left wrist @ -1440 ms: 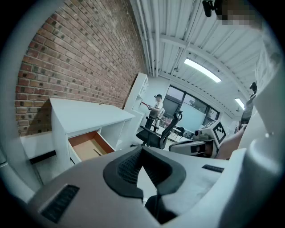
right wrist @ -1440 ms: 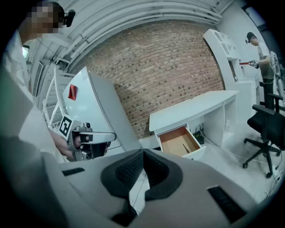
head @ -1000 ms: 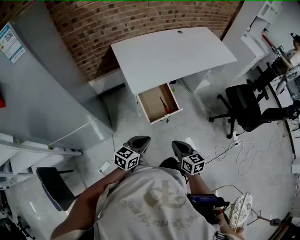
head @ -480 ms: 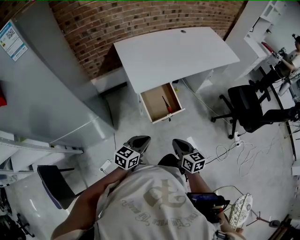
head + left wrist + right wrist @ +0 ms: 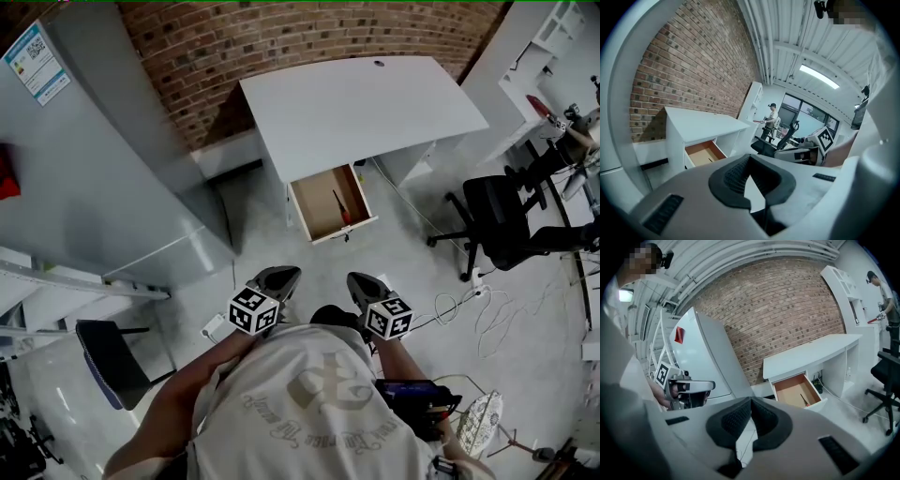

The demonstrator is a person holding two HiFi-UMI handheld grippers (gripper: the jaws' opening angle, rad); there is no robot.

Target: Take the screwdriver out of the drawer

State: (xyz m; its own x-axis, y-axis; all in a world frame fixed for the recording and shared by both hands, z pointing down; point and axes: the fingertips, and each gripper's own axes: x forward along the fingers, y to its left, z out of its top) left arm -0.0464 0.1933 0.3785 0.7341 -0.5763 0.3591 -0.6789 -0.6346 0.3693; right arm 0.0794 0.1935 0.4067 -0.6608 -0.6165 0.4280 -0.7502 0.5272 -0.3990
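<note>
Both tongs are closed with nothing between the pads: left tongs (image 5: 277,278) and right tongs (image 5: 361,283), side by side close to my chest, as nothing is in reach. The screwdriver (image 5: 342,209) lies well ahead of both tips in the open drawer (image 5: 317,202) under the desk (image 5: 356,103). Its red handle points toward the drawer front, on the right tongs' side. Bare floor lies between. I judge this the approach; the right tongs, the likelier pick, must open before reaching in.

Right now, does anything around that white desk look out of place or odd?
Only the drawer under the desk: it hangs pulled out, with a red-handled screwdriver lying loose inside. Nothing looks spilled or damaged.
</note>
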